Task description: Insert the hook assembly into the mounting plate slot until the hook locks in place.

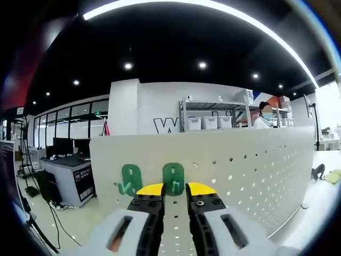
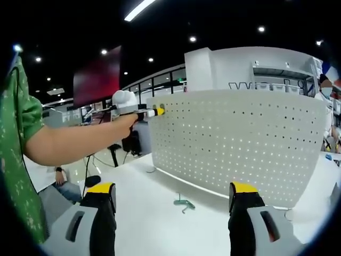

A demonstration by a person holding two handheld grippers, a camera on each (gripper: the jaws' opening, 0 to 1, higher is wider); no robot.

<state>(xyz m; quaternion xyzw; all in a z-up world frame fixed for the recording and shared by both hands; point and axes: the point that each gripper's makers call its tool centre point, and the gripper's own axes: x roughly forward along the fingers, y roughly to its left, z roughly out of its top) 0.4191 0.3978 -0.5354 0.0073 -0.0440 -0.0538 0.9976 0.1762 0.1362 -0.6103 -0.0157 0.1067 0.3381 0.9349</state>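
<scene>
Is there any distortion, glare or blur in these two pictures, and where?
Left gripper view: fisheye bends the pegboard top edge; the ceiling strip light is overexposed; the green hooks are fairly sharp, the near left hand-held gripper soft. Right gripper view: the pegboard bulges outward; the green sleeve at the edge is blurred; the hook on the table is small but clear.

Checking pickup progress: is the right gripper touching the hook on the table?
Apart. Right gripper view: the hook lies on the table, ahead of the open right gripper, bare table between.
</scene>
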